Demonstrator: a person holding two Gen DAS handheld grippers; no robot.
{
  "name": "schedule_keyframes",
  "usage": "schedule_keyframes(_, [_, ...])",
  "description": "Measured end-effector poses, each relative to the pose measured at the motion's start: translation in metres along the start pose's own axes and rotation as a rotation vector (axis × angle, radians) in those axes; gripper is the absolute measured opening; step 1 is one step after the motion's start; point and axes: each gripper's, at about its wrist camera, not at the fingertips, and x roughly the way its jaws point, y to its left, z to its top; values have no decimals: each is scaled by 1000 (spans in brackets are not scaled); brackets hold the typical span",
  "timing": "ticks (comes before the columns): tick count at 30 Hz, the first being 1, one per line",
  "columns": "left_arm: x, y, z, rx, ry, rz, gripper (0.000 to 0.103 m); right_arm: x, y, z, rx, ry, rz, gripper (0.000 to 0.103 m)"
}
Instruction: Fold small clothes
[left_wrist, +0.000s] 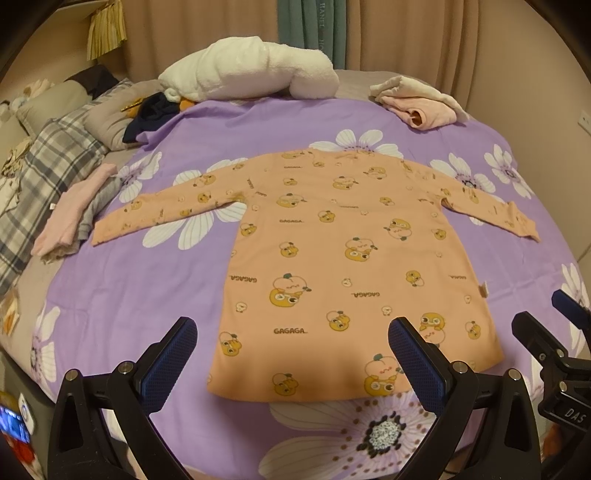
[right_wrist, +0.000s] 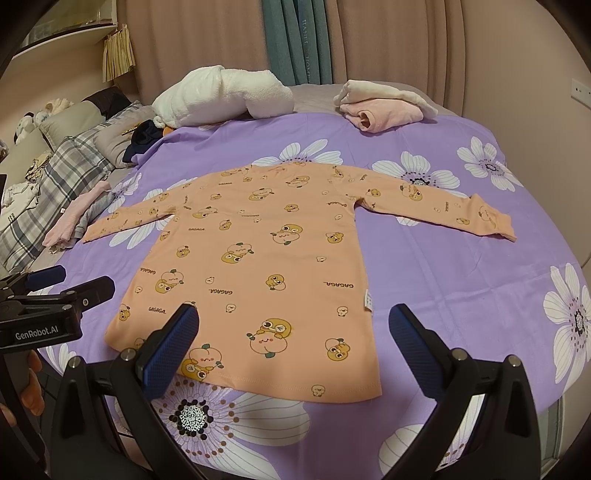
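Note:
An orange long-sleeved child's shirt (left_wrist: 332, 251) with cartoon prints lies flat on the purple flowered sheet (left_wrist: 129, 295), both sleeves spread out, hem toward me. It also shows in the right wrist view (right_wrist: 266, 266). My left gripper (left_wrist: 291, 354) is open and empty, hovering over the hem near the shirt's bottom left. My right gripper (right_wrist: 291, 347) is open and empty over the hem near the bottom right. Each gripper shows at the edge of the other's view: the right one (left_wrist: 554, 339), the left one (right_wrist: 55, 295).
A folded pink and grey garment (left_wrist: 70, 214) lies left of the left sleeve. A white fluffy blanket (left_wrist: 251, 70) and a pink-cream bundle (left_wrist: 421, 99) lie at the far side. Plaid bedding (left_wrist: 48, 166) and pillows are at the left. Curtains hang behind.

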Motion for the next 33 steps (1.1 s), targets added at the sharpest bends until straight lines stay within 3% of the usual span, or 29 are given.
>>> schedule_keyframes(33, [-1, 0, 2, 4, -4, 3, 102, -3, 0, 3, 1, -5, 5, 103])
